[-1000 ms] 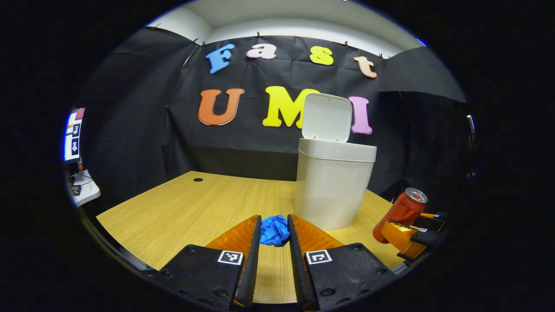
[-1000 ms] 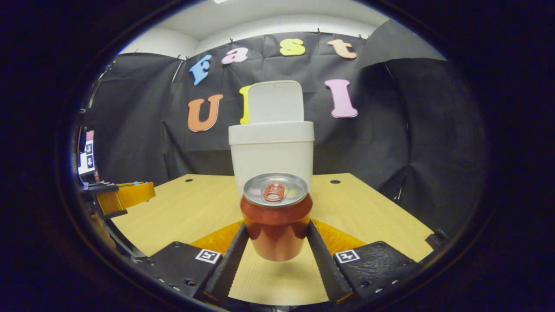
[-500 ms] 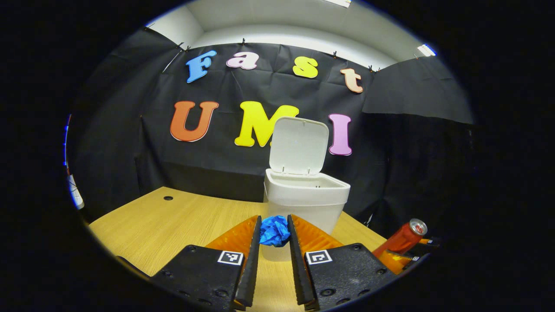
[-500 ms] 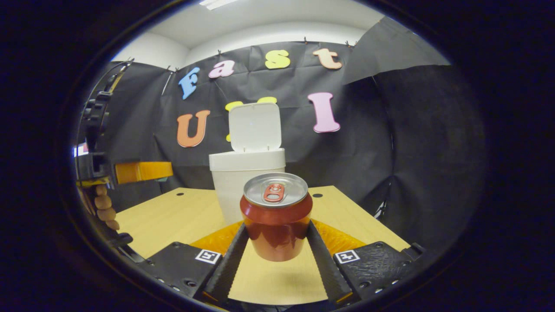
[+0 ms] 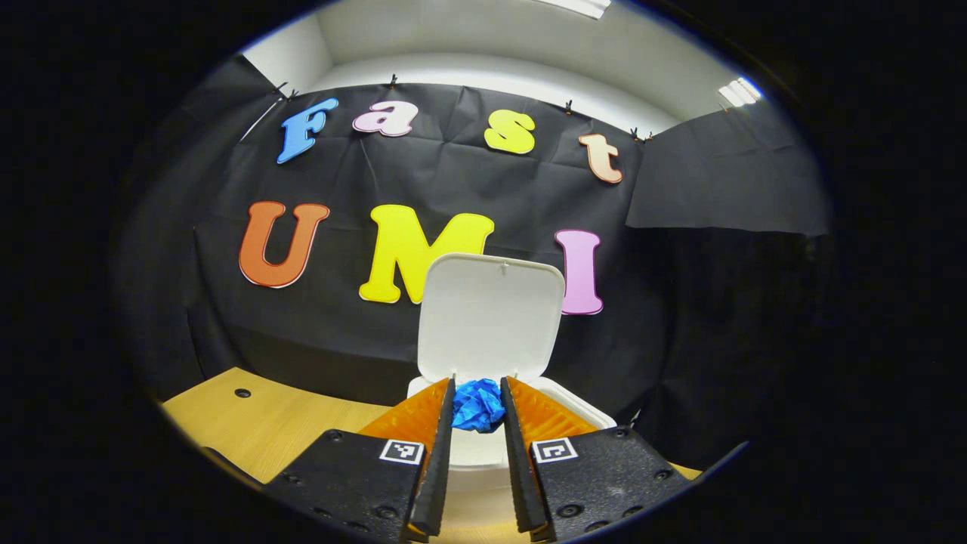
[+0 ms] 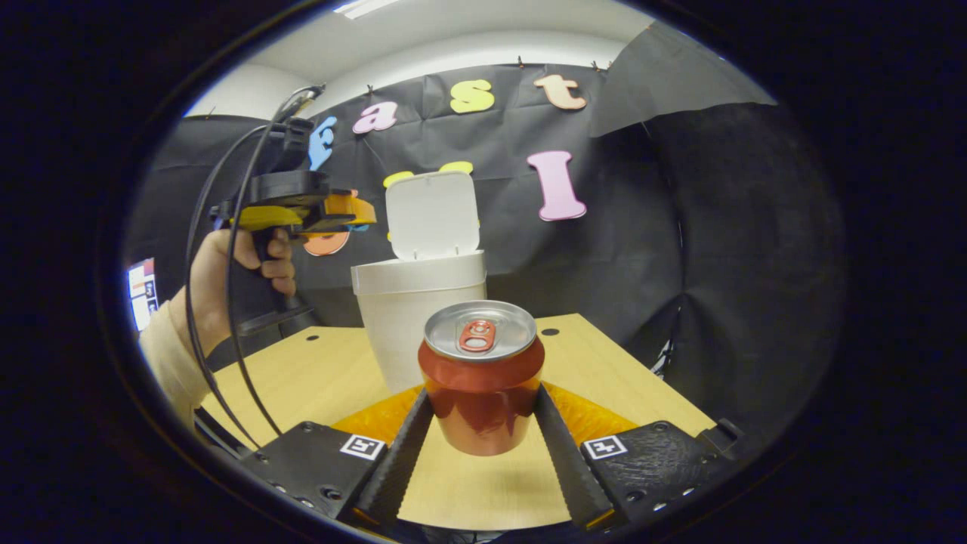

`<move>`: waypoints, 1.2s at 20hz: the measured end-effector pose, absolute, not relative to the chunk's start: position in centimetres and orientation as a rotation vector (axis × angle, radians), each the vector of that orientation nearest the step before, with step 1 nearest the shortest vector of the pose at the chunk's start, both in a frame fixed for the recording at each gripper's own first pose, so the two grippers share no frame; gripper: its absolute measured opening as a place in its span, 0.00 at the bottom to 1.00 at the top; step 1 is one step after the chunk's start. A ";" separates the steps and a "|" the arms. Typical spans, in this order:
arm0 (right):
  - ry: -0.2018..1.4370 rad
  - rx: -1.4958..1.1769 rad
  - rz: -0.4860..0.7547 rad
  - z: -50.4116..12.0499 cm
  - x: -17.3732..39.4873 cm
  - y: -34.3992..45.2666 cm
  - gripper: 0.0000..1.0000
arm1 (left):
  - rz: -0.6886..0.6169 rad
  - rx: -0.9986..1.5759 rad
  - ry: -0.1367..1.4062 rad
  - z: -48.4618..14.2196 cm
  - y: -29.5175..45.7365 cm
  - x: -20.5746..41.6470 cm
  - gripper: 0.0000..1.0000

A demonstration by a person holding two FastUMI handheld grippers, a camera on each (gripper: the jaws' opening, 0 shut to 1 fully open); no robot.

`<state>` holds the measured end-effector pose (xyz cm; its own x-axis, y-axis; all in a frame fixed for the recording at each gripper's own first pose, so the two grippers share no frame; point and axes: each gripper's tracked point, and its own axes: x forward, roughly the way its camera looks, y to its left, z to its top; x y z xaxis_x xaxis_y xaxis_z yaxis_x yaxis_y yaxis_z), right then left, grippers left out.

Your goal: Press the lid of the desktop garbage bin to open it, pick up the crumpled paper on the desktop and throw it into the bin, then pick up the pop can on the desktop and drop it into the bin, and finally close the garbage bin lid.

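Observation:
My left gripper (image 5: pixel 477 404) is shut on a crumpled blue paper (image 5: pixel 477 406), held above the front rim of the white bin (image 5: pixel 555 399). The bin's lid (image 5: pixel 489 316) stands upright, open. In the right gripper view, my right gripper (image 6: pixel 483 400) is shut on a red pop can (image 6: pixel 482 378), held upright above the wooden table (image 6: pixel 325 378). Behind the can stands the white bin (image 6: pixel 419 317) with its lid (image 6: pixel 432 214) raised. The left gripper (image 6: pixel 355 213), held by a hand (image 6: pixel 242 264), hovers at the bin's upper left, level with the lid.
The table's (image 5: pixel 257 427) wooden top carries a small round hole (image 5: pixel 242 393) at the left. Another hole (image 6: pixel 551 332) lies right of the bin in the right gripper view. A sleeve (image 6: pixel 170 363) and black cables (image 6: pixel 219 302) reach in from the left.
My left gripper rose and moved forward with the paper until it came over the bin's rim. The right gripper stayed lifted with the can, drifting slightly.

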<state>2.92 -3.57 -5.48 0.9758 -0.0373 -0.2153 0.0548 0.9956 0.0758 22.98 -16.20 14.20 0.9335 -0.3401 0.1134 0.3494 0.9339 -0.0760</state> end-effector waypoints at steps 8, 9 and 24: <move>0.212 0.076 -0.033 -5.5 3.0 -3.3 0.80 | -0.362 -0.076 -0.057 12.3 -18.1 28.1 0.51; 0.214 0.079 -0.031 -5.6 3.0 -3.2 0.80 | -0.371 -0.070 -0.040 11.8 -18.3 27.8 0.46; 0.230 0.042 -0.017 -6.3 2.6 -1.0 0.80 | -0.252 0.093 -0.064 9.5 -11.7 16.1 0.99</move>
